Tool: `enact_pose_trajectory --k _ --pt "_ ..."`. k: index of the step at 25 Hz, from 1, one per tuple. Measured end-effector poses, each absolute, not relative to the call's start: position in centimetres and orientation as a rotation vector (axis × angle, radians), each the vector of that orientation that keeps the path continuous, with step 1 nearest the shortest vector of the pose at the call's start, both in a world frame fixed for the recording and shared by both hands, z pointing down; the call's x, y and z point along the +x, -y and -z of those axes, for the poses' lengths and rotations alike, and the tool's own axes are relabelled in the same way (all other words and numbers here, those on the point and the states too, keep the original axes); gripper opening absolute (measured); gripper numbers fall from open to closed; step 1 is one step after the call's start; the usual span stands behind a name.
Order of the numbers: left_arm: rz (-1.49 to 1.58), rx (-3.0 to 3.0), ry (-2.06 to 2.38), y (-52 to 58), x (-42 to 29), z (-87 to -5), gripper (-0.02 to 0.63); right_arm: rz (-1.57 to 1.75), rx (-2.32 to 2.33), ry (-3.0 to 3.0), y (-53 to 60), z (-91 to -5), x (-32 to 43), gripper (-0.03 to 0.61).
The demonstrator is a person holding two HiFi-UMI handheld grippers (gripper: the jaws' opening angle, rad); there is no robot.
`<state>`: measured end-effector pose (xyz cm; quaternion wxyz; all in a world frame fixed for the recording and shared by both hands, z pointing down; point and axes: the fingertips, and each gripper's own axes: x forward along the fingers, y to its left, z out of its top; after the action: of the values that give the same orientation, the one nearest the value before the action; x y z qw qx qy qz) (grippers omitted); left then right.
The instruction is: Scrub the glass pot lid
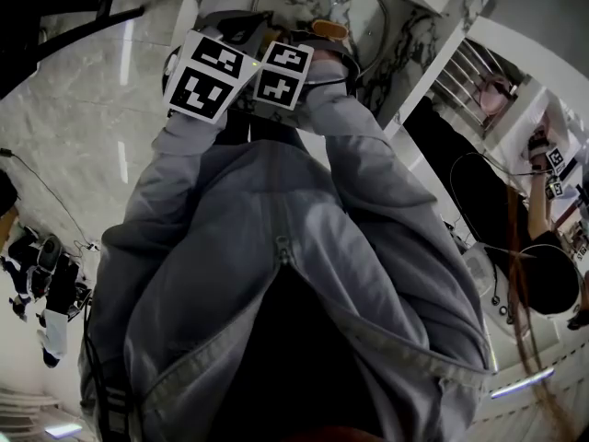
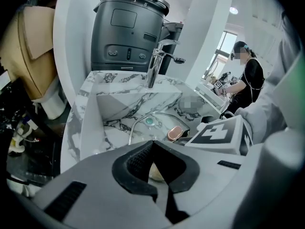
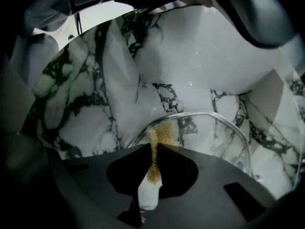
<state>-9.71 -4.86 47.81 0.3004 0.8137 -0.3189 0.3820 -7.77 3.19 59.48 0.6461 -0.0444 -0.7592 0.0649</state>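
The glass pot lid [image 3: 209, 132] lies in the marble sink [image 3: 95, 94], under the faucet [image 2: 155, 68]; its teal knob [image 2: 149, 121] faces up, so the upper side is the one offered for cleaning. I think it is put in the basin so that water and dirt stay there and not on the surface around it.

The right gripper [image 3: 155, 145] points steeply down into the basin; its tongs are closed on a thin golden-brown scouring pad [image 3: 163, 133], pinched at the middle. The free end of the pad sticks out past the tips and meets the metal rim of the lid at its near edge; a short free end is probably stiffer and presses better on the glass.

The left gripper [image 2: 153, 142] is just beside it, above the same near edge of the lid; its tongs are closed together with almost no gap. Something pale shows behind the tips, but I cannot tell if they nip the rim or only rest near it; I judge this hand is there to steady the lid against sliding.

The two marker cubes are almost touching in the head view, so both hands work at one side of the lid; the scrubbing looks to be at the rim, with most of the glass not yet covered.
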Motion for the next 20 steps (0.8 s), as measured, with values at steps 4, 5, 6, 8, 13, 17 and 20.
enact_pose_trajectory --k 4,5,6,8,13,17,20 --pt "-1.02 2.159 0.832 4.4 -9.4 -48.0 0.015 -0.518 -0.222 1.735 -7.2 -59.4 -8.0 0.048" --pt "-1.022 2.159 0.828 4.3 -9.3 -48.1 0.015 -0.602 -0.247 1.742 -8.0 -59.2 -8.1 0.048" --pt "-1.025 2.159 0.822 4.2 -9.2 -48.1 0.017 -0.671 -0.261 1.755 -8.5 -58.9 -8.1 0.048" --pt "-1.032 2.159 0.808 4.1 -8.9 -48.3 0.015 -0.764 -0.274 1.785 -9.1 -58.3 -8.0 0.048" --pt "-1.039 2.16 0.773 4.4 -8.0 -48.7 0.015 -0.806 -0.266 1.844 -7.8 -55.8 -6.8 0.048" --pt "-1.045 2.176 0.743 5.1 -6.7 -48.8 0.015 -0.82 -0.173 1.942 -4.9 -53.0 -5.7 0.048" --pt "-1.045 2.193 0.726 6.0 -5.7 -48.5 0.015 -0.796 -0.077 2.012 -2.0 -50.7 -4.3 0.048"
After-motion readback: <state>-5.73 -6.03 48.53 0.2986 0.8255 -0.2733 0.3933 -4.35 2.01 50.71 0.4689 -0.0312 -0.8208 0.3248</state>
